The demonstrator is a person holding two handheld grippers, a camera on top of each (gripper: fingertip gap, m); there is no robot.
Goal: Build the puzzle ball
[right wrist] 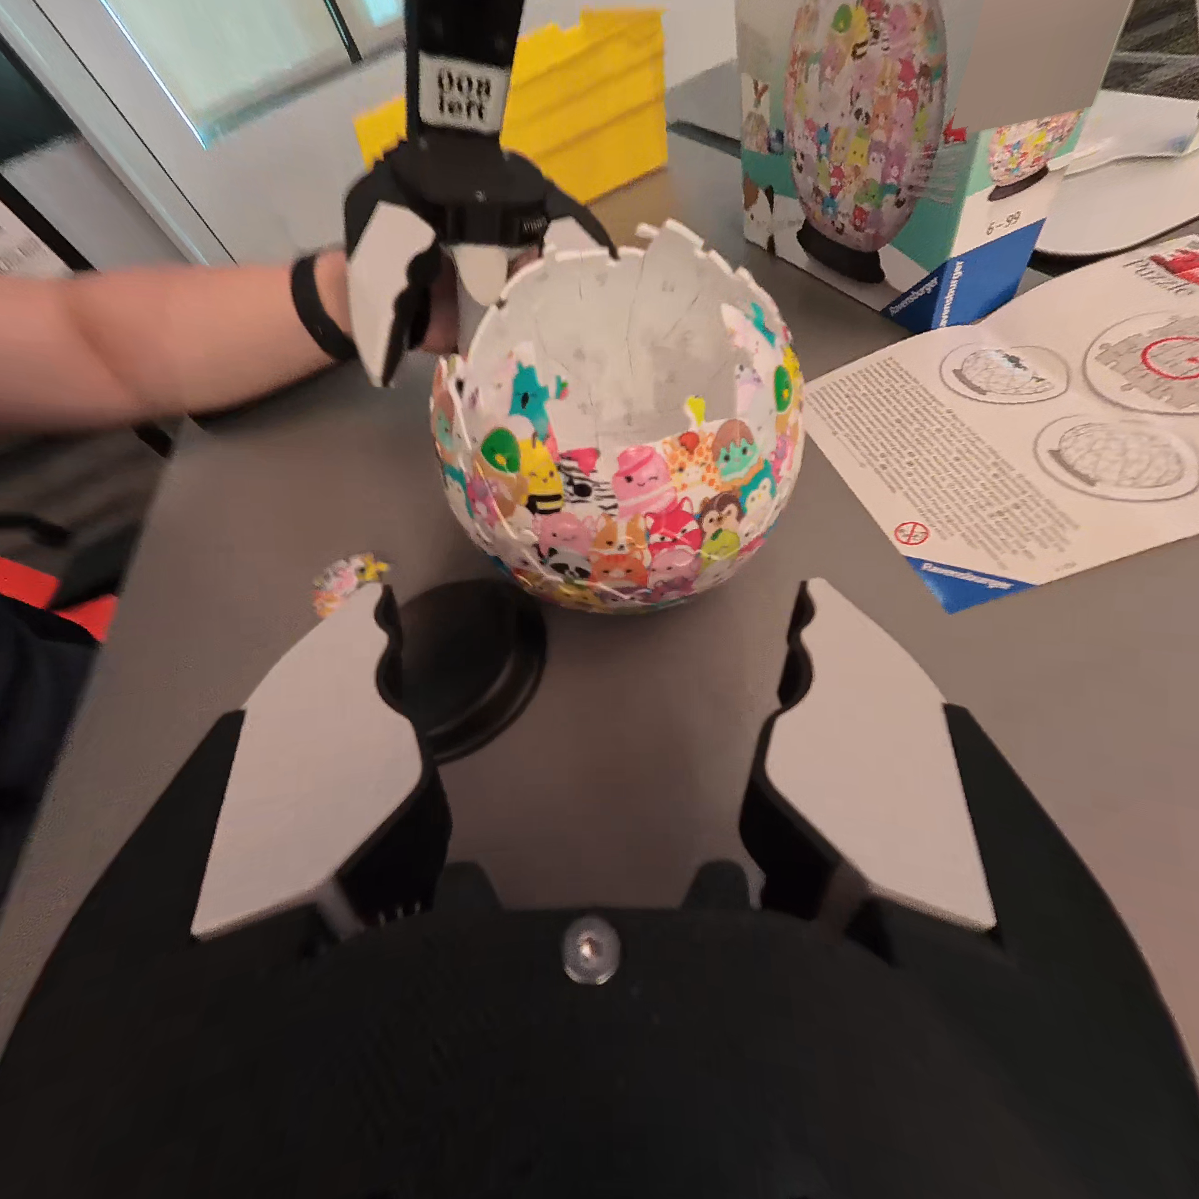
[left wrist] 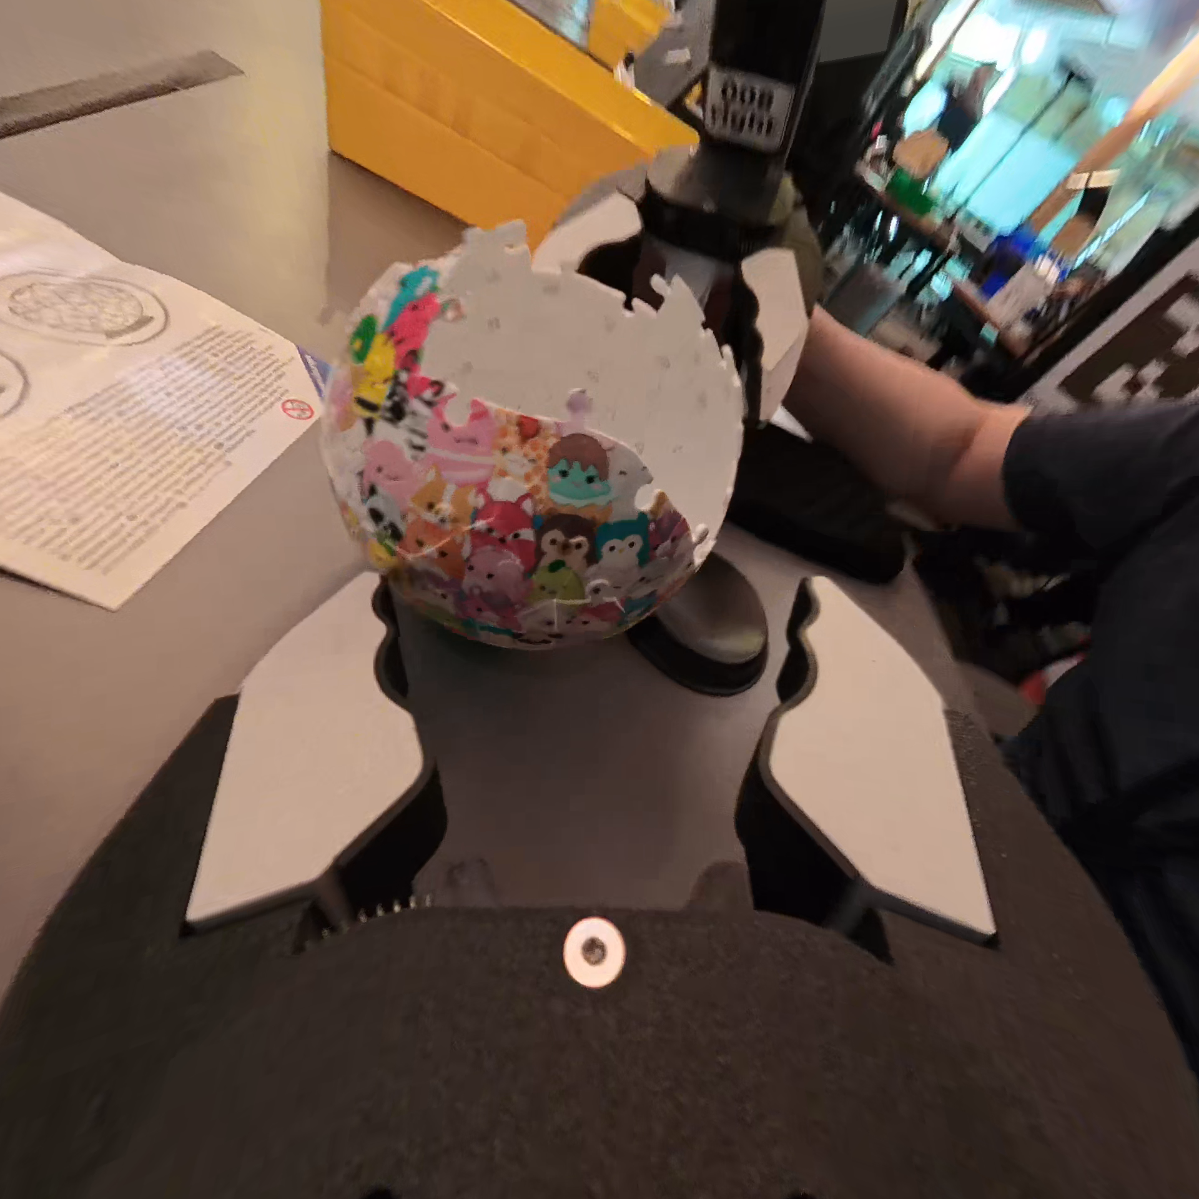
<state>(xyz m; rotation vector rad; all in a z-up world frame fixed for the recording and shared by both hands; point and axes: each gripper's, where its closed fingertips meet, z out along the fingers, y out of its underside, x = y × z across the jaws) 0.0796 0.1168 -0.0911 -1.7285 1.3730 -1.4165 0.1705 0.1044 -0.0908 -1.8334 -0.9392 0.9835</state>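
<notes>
On the grey worktop point(right wrist: 649, 746) a half-built puzzle ball point(right wrist: 616, 467) is seen, shaped like an open bowl. Its lower part is covered with bright cartoon animals, its inside is plain white, and its top edge is jagged. A black round stand point(right wrist: 473, 662) lies just beside it, and one loose puzzle piece point(right wrist: 347, 581) is near. The right hand-held gripper point(right wrist: 593, 623) is held wide apart and nothing is gripped. The left hand-held gripper point(left wrist: 593, 616) is spread apart too, empty, close to the ball.
</notes>
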